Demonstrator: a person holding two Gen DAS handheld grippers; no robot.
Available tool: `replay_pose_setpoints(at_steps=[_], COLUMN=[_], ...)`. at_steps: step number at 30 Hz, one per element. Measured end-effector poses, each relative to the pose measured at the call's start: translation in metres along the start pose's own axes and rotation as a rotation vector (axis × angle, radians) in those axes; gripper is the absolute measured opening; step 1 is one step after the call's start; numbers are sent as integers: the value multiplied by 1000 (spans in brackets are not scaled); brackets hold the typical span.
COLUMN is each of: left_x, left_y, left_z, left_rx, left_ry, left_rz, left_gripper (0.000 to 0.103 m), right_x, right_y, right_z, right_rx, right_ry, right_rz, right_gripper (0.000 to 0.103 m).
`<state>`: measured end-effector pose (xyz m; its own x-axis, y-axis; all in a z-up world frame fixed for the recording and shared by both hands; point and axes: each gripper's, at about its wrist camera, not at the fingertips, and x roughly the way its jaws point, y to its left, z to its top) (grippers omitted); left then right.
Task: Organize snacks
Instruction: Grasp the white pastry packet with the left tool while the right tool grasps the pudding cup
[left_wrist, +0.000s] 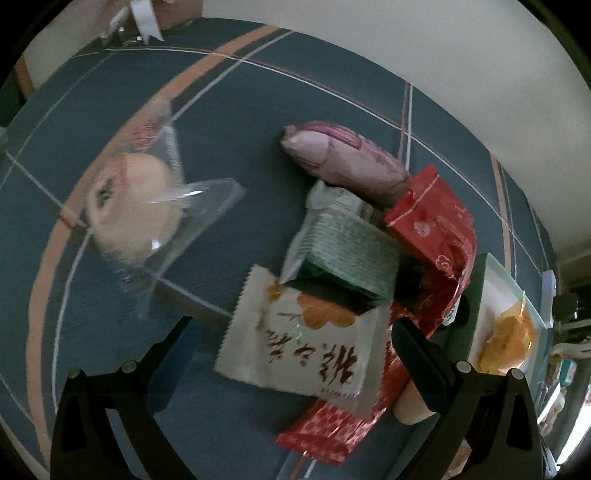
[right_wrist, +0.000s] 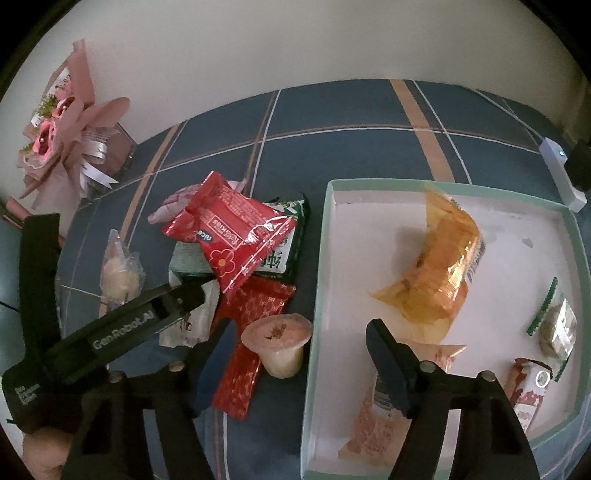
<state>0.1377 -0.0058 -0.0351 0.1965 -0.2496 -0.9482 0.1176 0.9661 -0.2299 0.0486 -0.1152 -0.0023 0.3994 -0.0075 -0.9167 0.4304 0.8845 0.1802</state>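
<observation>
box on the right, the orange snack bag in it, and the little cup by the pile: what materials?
Box: looks like paperboard, matte white inside with a pale green rim; thin straight walls, scuffed floor.
Orange snack bag: glossy translucent plastic film; highlights and contents showing through.
Cup: probably thin translucent plastic with a sealed film lid, pinkish top; too blurred to be sure.

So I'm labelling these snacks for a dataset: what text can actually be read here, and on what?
"Gen.Robot.AI": on the left gripper's black finger, seen from the right wrist.
"nice": on the red packet atop the pile; the white word beside it is too blurred.
White packet: large brown Chinese characters, blurred.
Green packet: Chinese characters, partly hidden.
Box snacks: print too small.
</observation>
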Motion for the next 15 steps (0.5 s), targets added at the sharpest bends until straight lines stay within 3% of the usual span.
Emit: replay_pose_setpoints(at_steps=[6,9,11,15], left_x=[13,14,13,10], left_y=[-8,-12,-11,-11], left_z=[9,14,14,13], left_rx=[12,19,23,24], left_ry=[-17,-15,-8,16], left_rz=[19,15,21,33], left_gripper=[100,88,80,72], right_x=[5,6,6,4], right_y=[2,3,4,6], right_z=[-1,-1,-2,-2], right_rx=[-18,-25,-31,-36], right_ry=[10,10,10,7], right_rz=[5,12,19,46], right_gripper=[74,72,65,58])
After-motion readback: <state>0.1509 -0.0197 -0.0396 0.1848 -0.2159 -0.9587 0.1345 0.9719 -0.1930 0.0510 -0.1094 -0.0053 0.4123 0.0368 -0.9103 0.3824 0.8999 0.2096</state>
